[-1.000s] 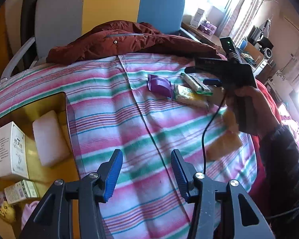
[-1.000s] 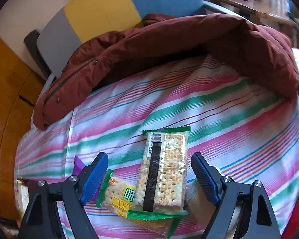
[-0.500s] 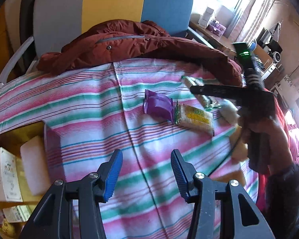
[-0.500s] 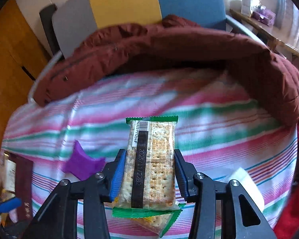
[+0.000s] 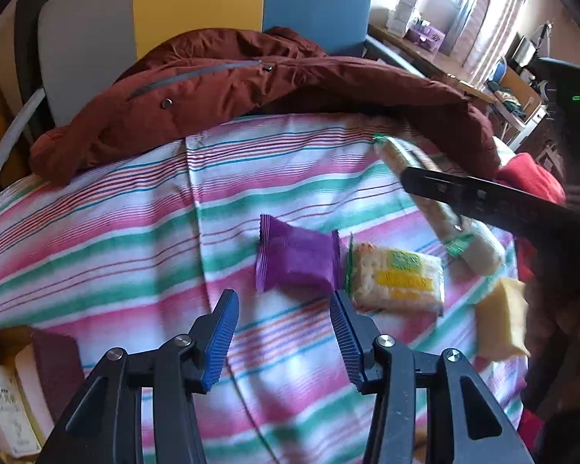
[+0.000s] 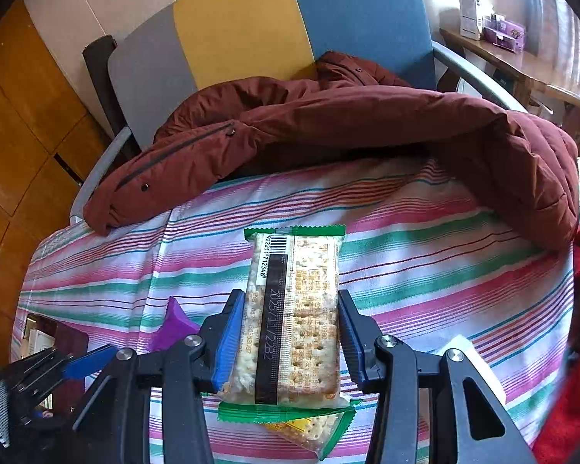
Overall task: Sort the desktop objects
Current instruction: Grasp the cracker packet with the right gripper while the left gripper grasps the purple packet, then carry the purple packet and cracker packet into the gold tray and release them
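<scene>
My right gripper (image 6: 292,332) is shut on a green-edged cracker pack (image 6: 295,309) and holds it above the striped cloth; the pack also shows in the left wrist view (image 5: 417,181). My left gripper (image 5: 284,332) is open and empty, just in front of a purple packet (image 5: 295,259). A second cracker pack with a yellow label (image 5: 396,282) lies to the right of the purple packet. The purple packet shows in the right wrist view (image 6: 174,326), and the second cracker pack (image 6: 309,431) lies under the held one.
A dark red jacket (image 5: 251,89) lies across the far side of the striped cloth (image 5: 116,232). A box with white cartons (image 5: 7,406) sits at the lower left. A yellow sponge (image 5: 500,321) and a white roll (image 5: 483,251) lie at the right.
My right gripper closed on the green-edged cracker pack and lifted it off the cloth. My left gripper moved forward towards the purple packet and stayed open.
</scene>
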